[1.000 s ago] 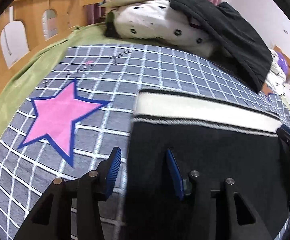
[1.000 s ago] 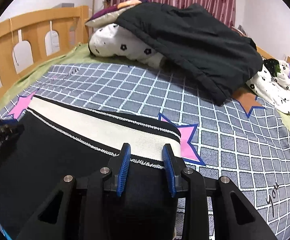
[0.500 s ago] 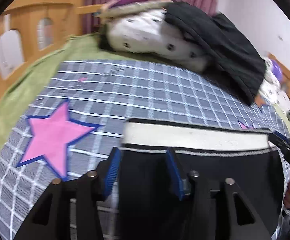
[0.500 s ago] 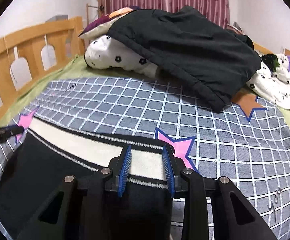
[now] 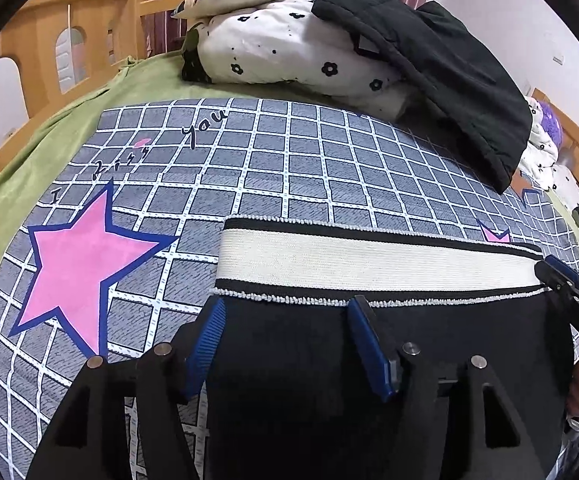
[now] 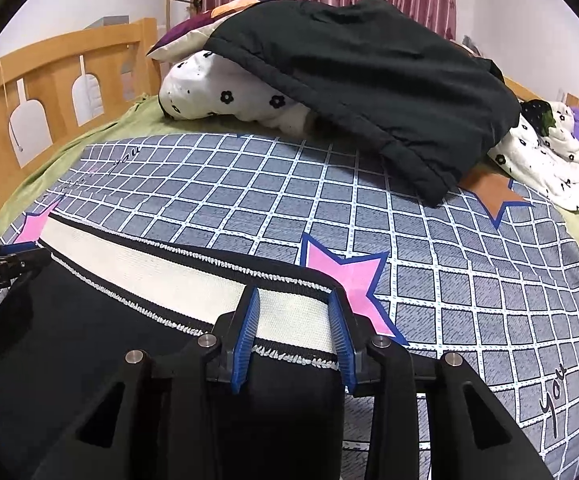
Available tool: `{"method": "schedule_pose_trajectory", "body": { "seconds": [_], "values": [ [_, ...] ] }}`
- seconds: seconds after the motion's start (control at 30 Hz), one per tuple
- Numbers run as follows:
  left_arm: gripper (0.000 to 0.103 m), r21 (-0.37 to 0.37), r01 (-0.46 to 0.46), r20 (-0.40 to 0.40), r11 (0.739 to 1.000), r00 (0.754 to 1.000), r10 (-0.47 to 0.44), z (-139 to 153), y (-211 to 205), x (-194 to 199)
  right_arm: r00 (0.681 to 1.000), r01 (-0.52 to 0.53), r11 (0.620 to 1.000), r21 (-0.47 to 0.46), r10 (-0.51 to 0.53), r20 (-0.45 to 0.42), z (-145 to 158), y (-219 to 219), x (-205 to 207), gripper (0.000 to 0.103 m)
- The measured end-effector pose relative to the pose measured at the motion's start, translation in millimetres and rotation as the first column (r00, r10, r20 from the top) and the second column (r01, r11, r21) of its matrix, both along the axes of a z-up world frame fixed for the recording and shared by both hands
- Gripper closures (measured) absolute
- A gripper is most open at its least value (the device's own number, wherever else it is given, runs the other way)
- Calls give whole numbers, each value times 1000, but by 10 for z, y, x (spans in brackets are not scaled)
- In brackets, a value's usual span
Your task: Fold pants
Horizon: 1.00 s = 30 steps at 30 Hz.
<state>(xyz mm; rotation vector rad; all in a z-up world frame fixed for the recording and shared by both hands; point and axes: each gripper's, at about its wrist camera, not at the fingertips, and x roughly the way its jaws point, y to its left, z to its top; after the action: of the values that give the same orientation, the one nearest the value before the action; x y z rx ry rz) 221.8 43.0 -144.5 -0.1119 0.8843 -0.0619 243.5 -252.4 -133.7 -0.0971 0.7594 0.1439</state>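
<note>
Black pants (image 5: 369, 360) with a cream waistband (image 5: 369, 264) lie flat on a grey checked bedspread (image 5: 289, 160). My left gripper (image 5: 285, 336) is open, its blue pads straddling the left edge of the pants just below the waistband. My right gripper (image 6: 294, 328) is open over the right end of the waistband (image 6: 169, 268), pads either side of the band. Each gripper shows at the far side of the other view: the right one (image 5: 569, 288) and the left one (image 6: 5, 260).
A pile of flowered bedding (image 6: 241, 96) under a black jacket (image 6: 369, 80) lies at the head of the bed. A wooden bed rail (image 6: 49, 72) runs along the left. Pink stars (image 5: 81, 256) mark the bedspread. More flowered bedding (image 6: 545, 160) lies far right.
Both grippers dipped back toward the near side, then came forward again over the waistband end of the pants. The pants lie much as before. Both grippers stay open.
</note>
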Motion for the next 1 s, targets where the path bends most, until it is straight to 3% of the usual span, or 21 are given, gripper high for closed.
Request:
{"method": "schedule_pose_trajectory", "body": {
  "seconds": [0.3, 0.43, 0.57, 0.63, 0.7, 0.8, 0.9, 0.93, 1.0],
  "values": [
    [42, 18, 15, -20, 1000, 1000, -15, 89, -43, -291, 999, 14, 1000, 6, -14, -48, 97, -115, -244, 61],
    [42, 24, 33, -62, 999, 998, -31, 101, -22, -738, 993, 49, 998, 28, -46, -112, 165, -219, -520, 61],
    [41, -10, 19, -109, 1000, 994, -20, 36, 6, -1269, 992, 99, 995, 32, -97, -79, 342, -275, -960, 58],
    [39, -60, -6, -91, 998, 996, 1, 19, 67, -1631, 989, 122, 990, 75, -115, -93, 382, -330, -1225, 56],
    [39, -42, 1, -103, 999, 995, -5, 43, 62, -1826, 987, 126, 989, 72, -119, -105, 416, -340, -1506, 56],
    [39, 17, 18, -64, 1000, 998, -17, 279, -44, -2117, 987, 119, 993, -1, -118, -105, 515, -279, -1842, 56],
    [39, 67, 22, -9, 997, 1000, -21, 636, -222, -2402, 984, 121, 993, 1, -120, -129, 653, -230, -2094, 55],
    [39, 72, 0, 3, 997, 1000, 0, 718, -244, -2471, 985, 123, 992, -2, -123, -120, 729, -197, -2212, 52],
    [38, 76, -14, 14, 997, 1000, 12, 887, -314, -2590, 988, 126, 992, -13, -127, -89, 863, -149, -2377, 34]
  ]
}}
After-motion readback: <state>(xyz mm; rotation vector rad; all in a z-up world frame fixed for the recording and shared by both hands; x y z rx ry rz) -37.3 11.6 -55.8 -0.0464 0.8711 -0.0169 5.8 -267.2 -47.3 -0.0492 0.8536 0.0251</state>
